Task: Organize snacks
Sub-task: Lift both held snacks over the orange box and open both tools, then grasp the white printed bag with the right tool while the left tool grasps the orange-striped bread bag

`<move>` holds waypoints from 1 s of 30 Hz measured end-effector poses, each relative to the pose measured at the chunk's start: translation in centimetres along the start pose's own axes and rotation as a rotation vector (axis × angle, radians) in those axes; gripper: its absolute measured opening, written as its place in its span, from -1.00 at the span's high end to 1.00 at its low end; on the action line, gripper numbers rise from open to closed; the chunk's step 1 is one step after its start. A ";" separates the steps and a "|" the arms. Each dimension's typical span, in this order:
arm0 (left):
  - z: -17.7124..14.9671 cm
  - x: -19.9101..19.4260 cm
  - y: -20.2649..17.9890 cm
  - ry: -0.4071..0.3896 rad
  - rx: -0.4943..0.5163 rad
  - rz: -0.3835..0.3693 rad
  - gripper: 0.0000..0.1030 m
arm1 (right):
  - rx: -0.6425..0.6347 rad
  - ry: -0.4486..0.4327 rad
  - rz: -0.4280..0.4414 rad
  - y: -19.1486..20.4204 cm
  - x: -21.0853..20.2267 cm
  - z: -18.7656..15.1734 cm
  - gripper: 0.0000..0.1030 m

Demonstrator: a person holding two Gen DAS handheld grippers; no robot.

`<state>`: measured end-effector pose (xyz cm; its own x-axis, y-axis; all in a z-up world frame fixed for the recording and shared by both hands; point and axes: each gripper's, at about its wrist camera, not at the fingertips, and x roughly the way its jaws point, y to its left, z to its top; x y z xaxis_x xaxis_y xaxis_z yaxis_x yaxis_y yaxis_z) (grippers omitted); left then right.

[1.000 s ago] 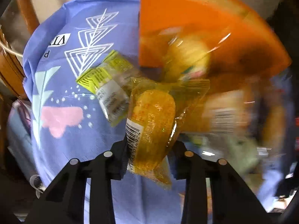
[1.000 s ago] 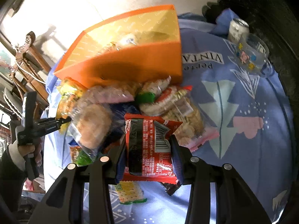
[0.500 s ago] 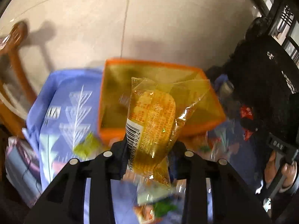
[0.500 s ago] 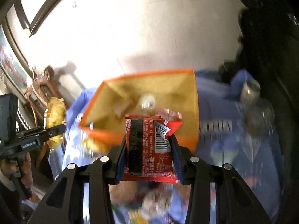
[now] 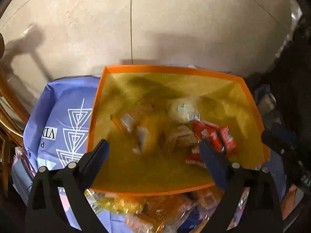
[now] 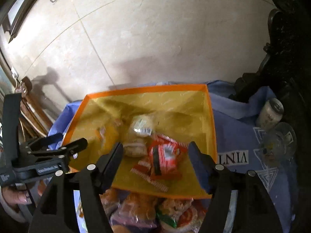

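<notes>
An orange box (image 5: 171, 69) with a yellow inside stands on the blue tablecloth (image 5: 64, 104). My left gripper (image 5: 154, 149) hangs above the box, its jaws opening wide with nothing between them. A yellow snack packet (image 5: 147, 134) lies blurred in the box under it. My right gripper (image 6: 155, 149) is over the same box (image 6: 145, 90), jaws opening and bare. The red snack packet (image 6: 165, 155) lies loose in the box beneath it, beside a pale bun packet (image 6: 141, 126). The left gripper (image 6: 72, 138) also shows at the box's left rim.
Several more snack packets (image 6: 145, 209) are piled on the cloth in front of the box. A drinks can (image 6: 270, 114) and a glass (image 6: 279, 141) stand at the right. A wooden chair (image 5: 7, 101) is at the left and dark furniture (image 6: 287, 38) at the right.
Both grippers rose from the snack pile to above the box. The left jaws let go of the yellow packet and the right jaws let go of the red one; both packets now lie in the box.
</notes>
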<state>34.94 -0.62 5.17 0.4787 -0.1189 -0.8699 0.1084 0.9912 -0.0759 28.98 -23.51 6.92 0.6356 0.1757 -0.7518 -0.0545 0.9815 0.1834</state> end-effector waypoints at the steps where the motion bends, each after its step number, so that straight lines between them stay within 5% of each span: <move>1: -0.5 -0.3 0.3 0.005 0.002 -0.006 -0.78 | -0.003 0.003 0.002 -0.2 -0.2 -0.3 -0.36; 9: -8.2 -2.8 2.3 0.063 0.019 -0.024 -0.81 | 0.041 0.039 -0.026 -3.2 -3.8 -7.1 -0.49; 16: -14.9 -0.4 3.8 0.174 -0.031 -0.024 -0.81 | 0.108 0.126 -0.062 -5.4 -5.2 -13.5 -0.50; 22: -15.6 1.4 3.6 0.204 -0.034 -0.019 -0.80 | 0.135 0.164 -0.073 -5.9 -5.4 -16.6 -0.50; 26: -15.1 3.5 3.0 0.244 -0.024 -0.048 -0.41 | 0.135 0.187 -0.058 -5.3 -5.1 -17.7 -0.50; 30: -14.4 5.4 2.5 0.247 -0.017 -0.056 -0.26 | 0.122 0.204 -0.040 -4.5 -4.7 -17.9 -0.50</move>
<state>25.22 2.06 -6.78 0.2451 -0.1581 -0.9565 0.1132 0.9845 -0.1337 12.49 -27.40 -1.73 0.4663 0.1610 -0.8699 0.0690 0.9737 0.2172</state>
